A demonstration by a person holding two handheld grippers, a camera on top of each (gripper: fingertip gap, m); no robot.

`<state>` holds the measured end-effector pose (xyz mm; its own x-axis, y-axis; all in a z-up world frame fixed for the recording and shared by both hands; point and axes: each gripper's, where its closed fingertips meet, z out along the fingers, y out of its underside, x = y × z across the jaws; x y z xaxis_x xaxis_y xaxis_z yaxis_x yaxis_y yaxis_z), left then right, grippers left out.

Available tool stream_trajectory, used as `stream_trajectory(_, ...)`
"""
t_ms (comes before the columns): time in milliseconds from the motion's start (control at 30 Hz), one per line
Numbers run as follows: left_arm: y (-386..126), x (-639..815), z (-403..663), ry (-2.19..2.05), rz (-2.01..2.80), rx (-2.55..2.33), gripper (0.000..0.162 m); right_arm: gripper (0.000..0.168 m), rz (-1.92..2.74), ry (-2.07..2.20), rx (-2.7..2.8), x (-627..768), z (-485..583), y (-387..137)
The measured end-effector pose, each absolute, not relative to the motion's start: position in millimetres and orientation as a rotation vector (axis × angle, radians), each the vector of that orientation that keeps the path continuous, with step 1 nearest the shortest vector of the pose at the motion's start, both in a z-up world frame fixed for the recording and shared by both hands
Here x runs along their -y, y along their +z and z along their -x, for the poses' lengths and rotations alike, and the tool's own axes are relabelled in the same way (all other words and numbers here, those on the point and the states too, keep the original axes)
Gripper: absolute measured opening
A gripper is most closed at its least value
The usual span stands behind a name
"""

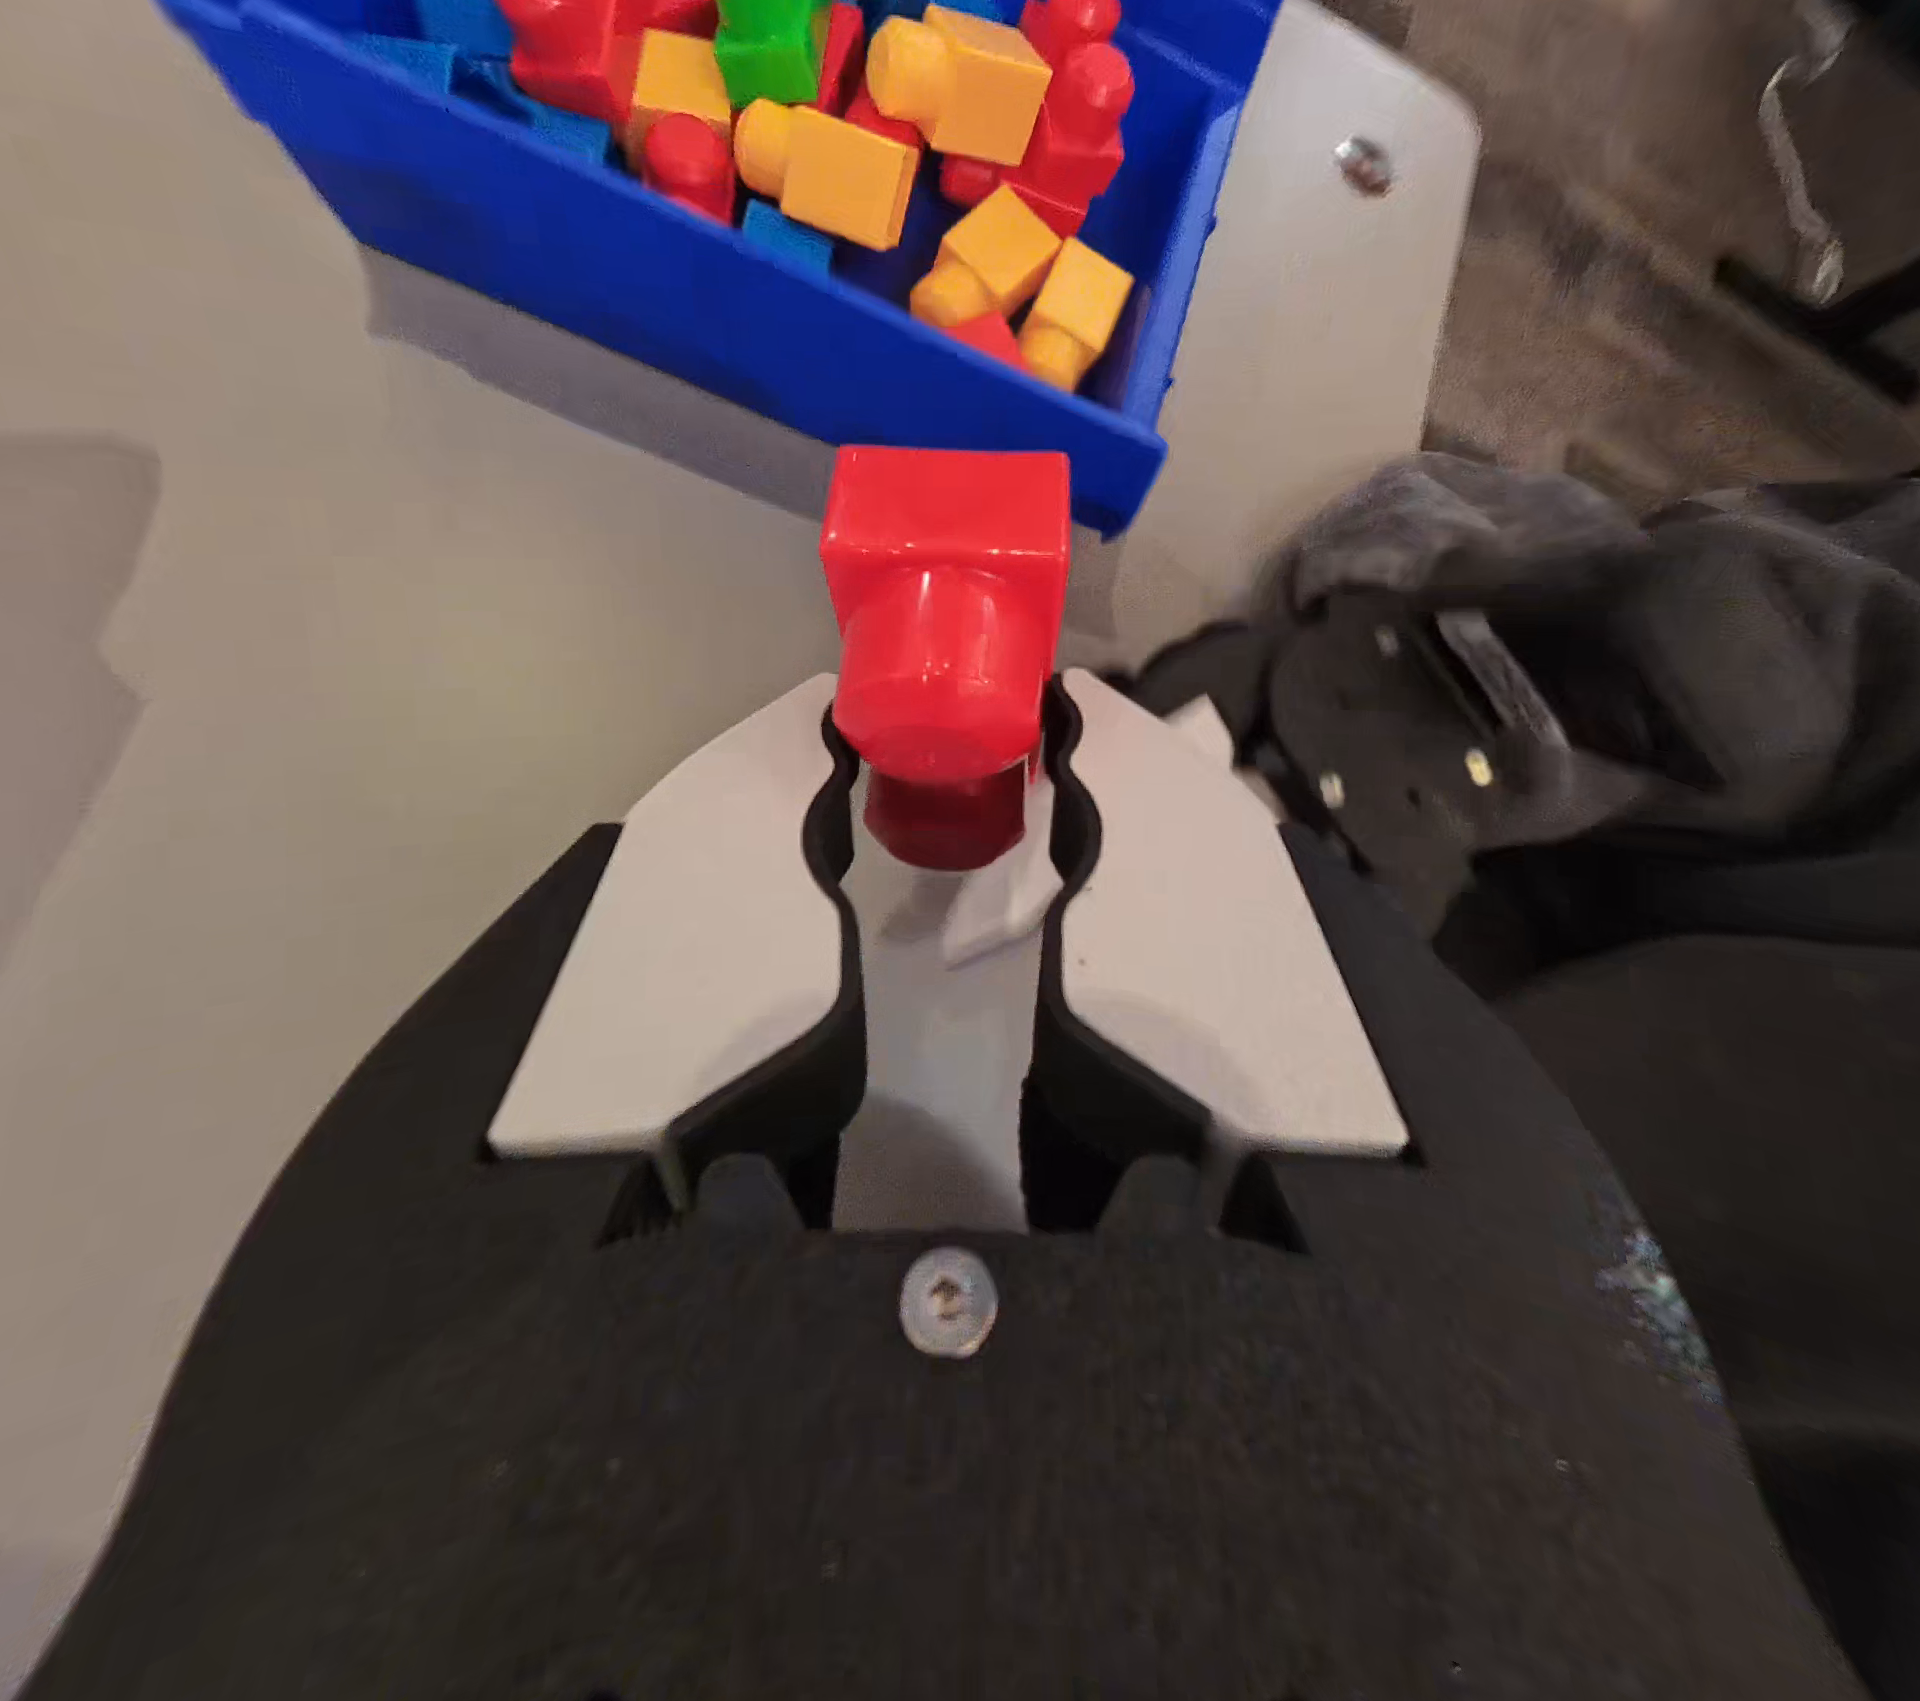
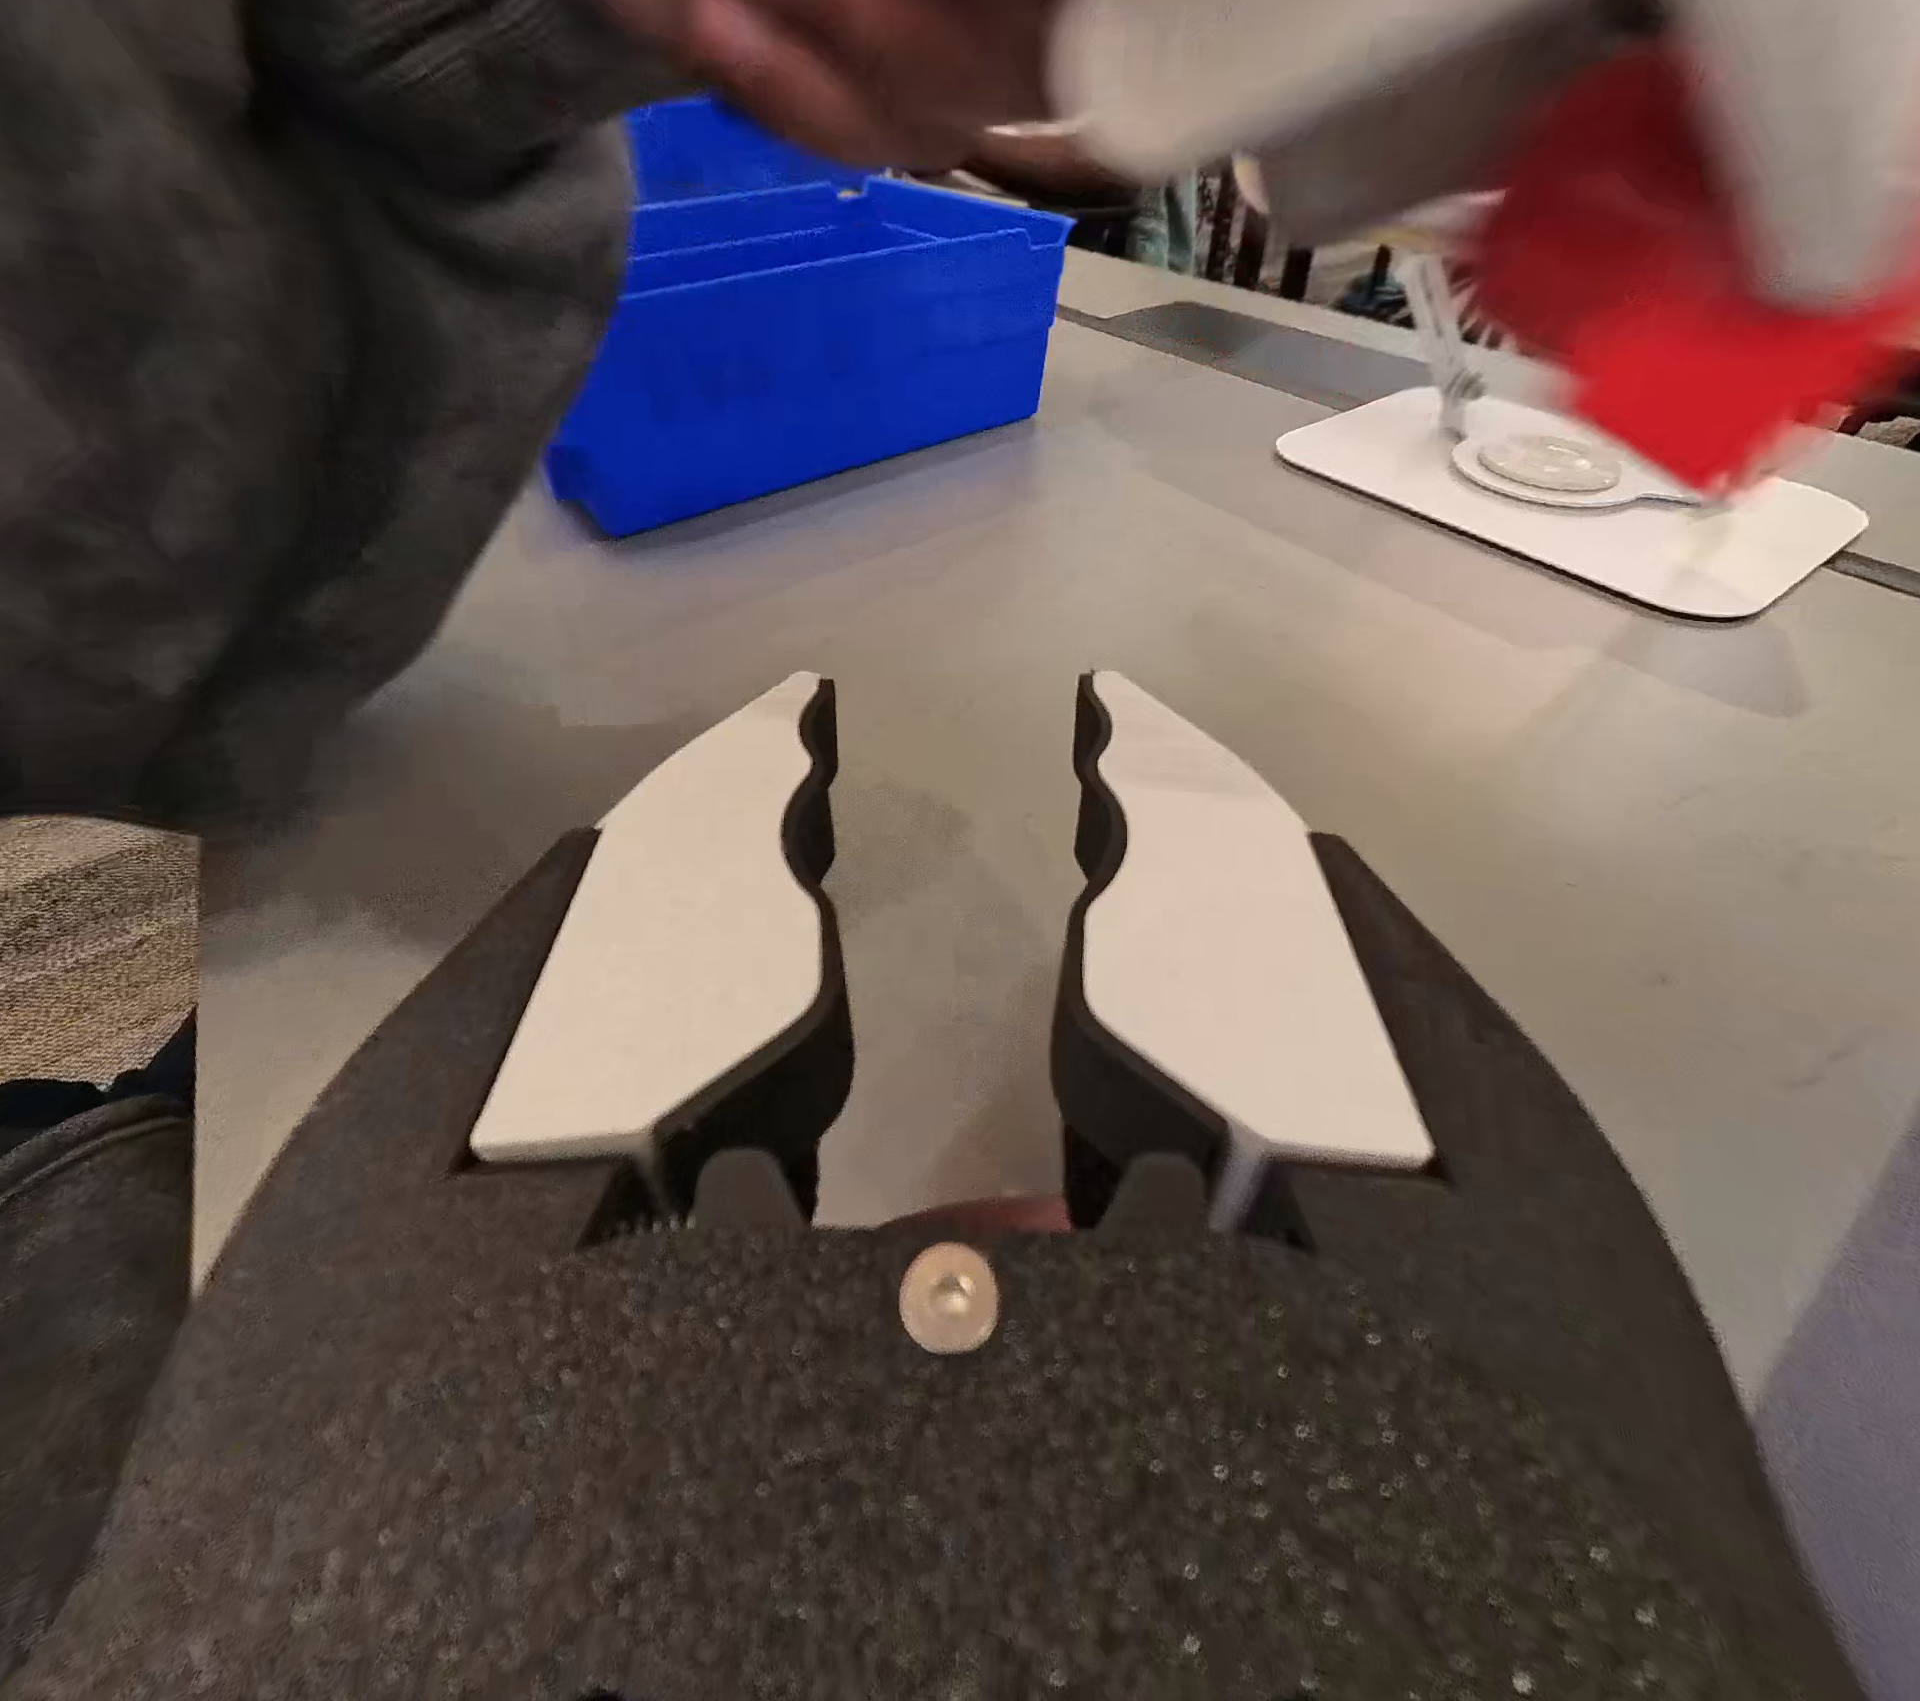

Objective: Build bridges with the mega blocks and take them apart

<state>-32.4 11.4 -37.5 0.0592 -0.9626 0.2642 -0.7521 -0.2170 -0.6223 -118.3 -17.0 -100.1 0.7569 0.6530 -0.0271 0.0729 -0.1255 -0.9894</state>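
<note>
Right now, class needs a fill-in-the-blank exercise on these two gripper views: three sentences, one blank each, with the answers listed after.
1. The left gripper is shut on a ____ block.
2. The loose blocks lie in a ____ bin on the table.
3. The right gripper is open and holds ____.

Missing words: red; blue; nothing

The left gripper [image 1: 945,742] is clamped on a red block [image 1: 945,602] with 2 studs, held above the pale tabletop [image 1: 312,612]. Just beyond it, a blue bin [image 1: 644,269] sits near the tabletop's rounded corner, piled with red, yellow, green and blue blocks [image 1: 831,82].
</note>
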Motion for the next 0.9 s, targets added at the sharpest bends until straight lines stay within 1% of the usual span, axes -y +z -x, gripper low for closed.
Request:
stream_trajectory(100,-48.5,-14.0,-27.9,-0.749,2.045,-1.904,0.034,0.043,1.639,0.56,0.594,19.2,119.0,-99.6)
stream_trajectory(200,-73.5,-24.1,-70.9,-0.49,2.075,-2.063,0.034,0.043,1.633,0.565,0.597,21.3,119.1,-99.0)
stream_trajectory(300,-98.7,-36.9,-100.6,-0.305,2.109,-2.152,0.034,0.042,1.632,0.566,0.6,22.5,119.1,-98.8)
stream_trajectory(467,-131.5,-54.6,-119.2,-0.065,2.143,-2.219,0.034,0.042,1.632,0.599,0.586,22.7,116.8,-97.9)
stream_trajectory(600,-133.5,-60.9,-124.4,-0.011,2.108,-2.206,0.034,0.042,1.631,0.629,0.565,22.0,113.7,-96.3)
stream_trajectory(733,-123.6,-72.1,-105.6,0.039,2.107,-2.124,0.043,0.043,1.636,0.639,0.566,21.5,114.1,-97.2)
stream_trajectory(767,-116.0,-75.1,-98.6,0.018,2.103,-2.084,0.045,0.042,1.637,0.635,0.569,21.6,114.4,-97.5)
stream_trajectory(833,-93.5,-71.7,-87.4,-0.167,2.083,-1.996,0.049,0.042,1.634,0.632,0.575,22.3,115.2,-97.5)
stream_trajectory(900,-70.2,-67.0,-65.2,-0.325,2.076,-1.913,0.059,0.042,1.636,0.629,0.578,22.1,115.6,-98.1)
